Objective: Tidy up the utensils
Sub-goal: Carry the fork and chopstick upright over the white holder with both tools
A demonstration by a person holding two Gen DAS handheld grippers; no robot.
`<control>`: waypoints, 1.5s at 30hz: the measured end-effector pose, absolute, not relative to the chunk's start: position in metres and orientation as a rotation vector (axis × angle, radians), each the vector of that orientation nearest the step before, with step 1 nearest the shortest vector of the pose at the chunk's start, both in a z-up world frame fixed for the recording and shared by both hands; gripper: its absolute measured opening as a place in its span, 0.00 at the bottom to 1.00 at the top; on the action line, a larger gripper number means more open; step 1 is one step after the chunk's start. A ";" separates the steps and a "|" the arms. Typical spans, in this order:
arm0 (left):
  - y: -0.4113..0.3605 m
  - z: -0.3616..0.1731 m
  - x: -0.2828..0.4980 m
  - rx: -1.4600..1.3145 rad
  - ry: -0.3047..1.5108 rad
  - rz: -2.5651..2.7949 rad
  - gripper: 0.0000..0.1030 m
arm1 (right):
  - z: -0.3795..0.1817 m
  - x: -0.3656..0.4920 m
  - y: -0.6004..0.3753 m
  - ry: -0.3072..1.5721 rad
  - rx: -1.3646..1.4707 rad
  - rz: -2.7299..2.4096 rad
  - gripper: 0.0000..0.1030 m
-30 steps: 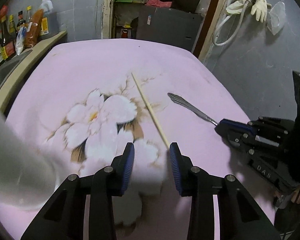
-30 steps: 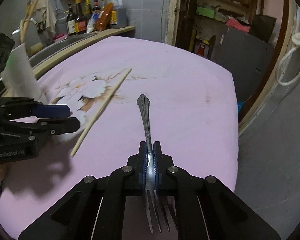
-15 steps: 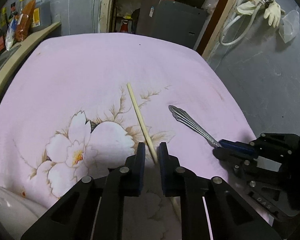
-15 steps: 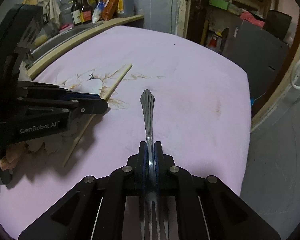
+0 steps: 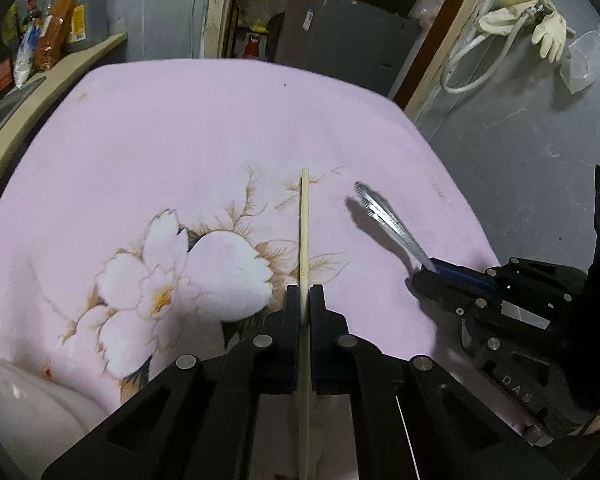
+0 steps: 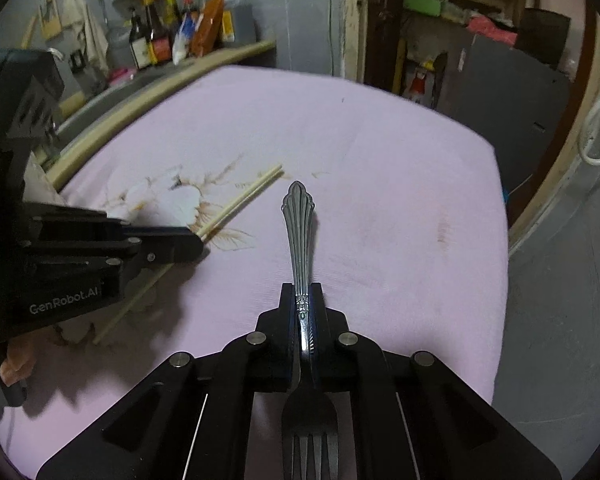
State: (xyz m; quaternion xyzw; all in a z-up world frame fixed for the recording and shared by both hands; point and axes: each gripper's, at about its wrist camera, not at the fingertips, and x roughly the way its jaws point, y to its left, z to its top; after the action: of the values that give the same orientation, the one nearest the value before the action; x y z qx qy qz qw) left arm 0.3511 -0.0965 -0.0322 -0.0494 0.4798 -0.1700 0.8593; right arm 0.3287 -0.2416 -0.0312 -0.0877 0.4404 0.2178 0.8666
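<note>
Down at the bottom centre of each view, we see both grippers clamped tight: our left gripper pinches a pale wooden chopstick running straight up the frame, while our right gripper grips a silver fork, ornate handle forward, over the pink flowered cloth.

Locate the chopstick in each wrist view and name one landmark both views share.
Left wrist view: the chopstick runs straight up the centre of the picture, clamped in the left hand-held gripper.
Right wrist view: the chopstick lies slanted at left of centre, passing through the left hand-held gripper.
Shared landmark: the flower print on the pink cloth.
</note>
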 end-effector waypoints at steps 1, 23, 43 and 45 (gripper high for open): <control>-0.095 -0.029 0.345 -0.102 0.987 -0.357 0.02 | -0.030 0.325 -0.243 0.907 -0.174 0.457 0.04; -0.038 0.077 0.219 -0.206 0.325 -0.271 0.02 | 0.077 0.240 -0.191 0.375 -0.051 0.495 0.04; 0.125 0.137 0.197 -0.278 0.074 -0.079 0.02 | 0.143 0.215 -0.077 0.214 -0.038 0.699 0.04; 0.138 0.132 0.201 -0.286 0.065 -0.061 0.02 | 0.140 0.216 -0.067 0.212 -0.034 0.704 0.04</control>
State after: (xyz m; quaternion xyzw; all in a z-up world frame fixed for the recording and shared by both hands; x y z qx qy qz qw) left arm 0.2006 0.1383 0.1321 -0.1423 0.0323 -0.0303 0.9888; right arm 0.2159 -0.0668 0.1401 -0.0164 0.1037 0.3441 0.9330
